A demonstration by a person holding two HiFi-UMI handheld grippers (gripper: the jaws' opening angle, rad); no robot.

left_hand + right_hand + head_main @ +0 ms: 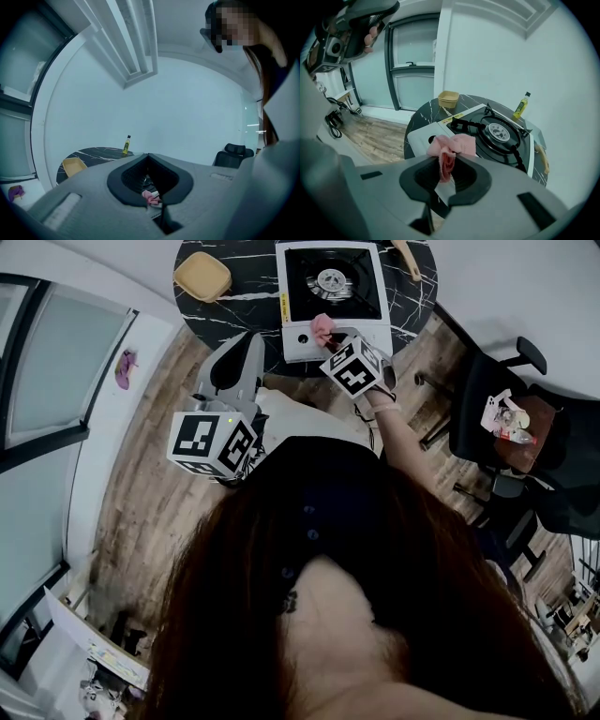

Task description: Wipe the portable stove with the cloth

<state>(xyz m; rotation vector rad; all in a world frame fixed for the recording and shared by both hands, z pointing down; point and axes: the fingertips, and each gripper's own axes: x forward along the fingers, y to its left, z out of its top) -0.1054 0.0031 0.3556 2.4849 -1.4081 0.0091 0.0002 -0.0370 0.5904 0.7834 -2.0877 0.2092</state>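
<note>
The cloth [452,146], pink and bunched, is clamped between the jaws of the right gripper [449,157]; a fold runs down between the pads and the rest puffs out just ahead of the tips. The portable stove [333,298] lies directly beyond that gripper on the black table [234,310]; the cloth hangs over the stove's white front panel, short of the burner, and whether it touches the panel cannot be told. The dark knob [432,139] shows just left of the cloth, partly covered by it.

The left gripper [148,155] has its jaws together at the tips with nothing gripped; it is held well back from the stove and to the right gripper's left. Through the gap under its pads only a scrap of pink and a sliver of stove show; its own grey body hides the rest.

A yellow tray [202,276] sits on the table beyond the left gripper; a small yellow bottle [521,107] stands past the stove's far side. In the head view, hair and dark clothing hide the arms.
</note>
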